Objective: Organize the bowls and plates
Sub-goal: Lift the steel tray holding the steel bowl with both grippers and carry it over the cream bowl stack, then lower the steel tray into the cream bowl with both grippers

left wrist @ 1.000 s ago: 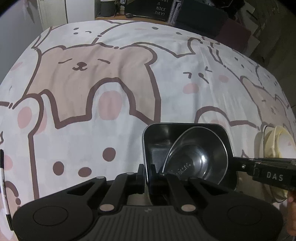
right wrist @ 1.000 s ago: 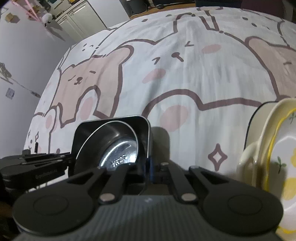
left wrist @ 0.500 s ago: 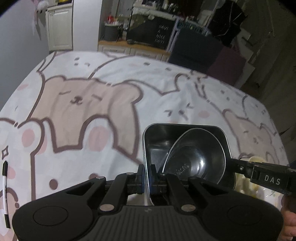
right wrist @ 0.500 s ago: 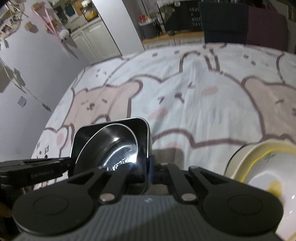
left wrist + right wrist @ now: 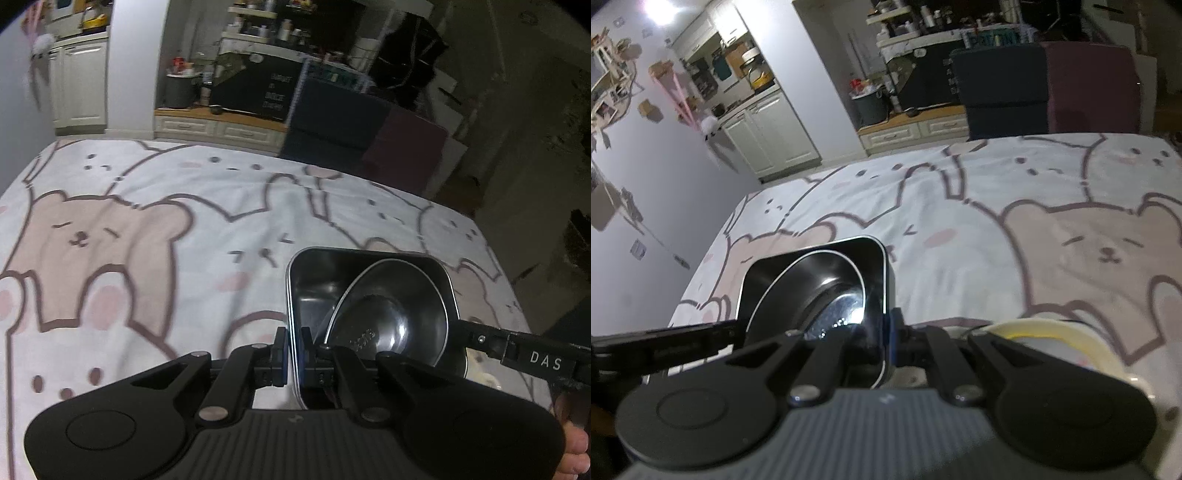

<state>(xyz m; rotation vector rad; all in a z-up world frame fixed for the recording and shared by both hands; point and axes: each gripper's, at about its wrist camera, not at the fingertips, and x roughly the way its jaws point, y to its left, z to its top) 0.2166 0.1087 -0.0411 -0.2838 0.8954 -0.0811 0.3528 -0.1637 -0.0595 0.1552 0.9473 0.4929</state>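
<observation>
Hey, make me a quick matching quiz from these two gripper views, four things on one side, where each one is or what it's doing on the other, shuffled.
Things
1. square metal tray
2. round metal bowl
3. left gripper
4. cream yellow-rimmed dish

States
A. lies on the bear-print cloth, low in the right wrist view
B. sits tilted inside another vessel
C. held by its rim on two opposite sides
D. shut on the tray's left rim

Pairs: 1-C, 2-B, 3-D, 4-A. The right gripper clamps the opposite rim.
</observation>
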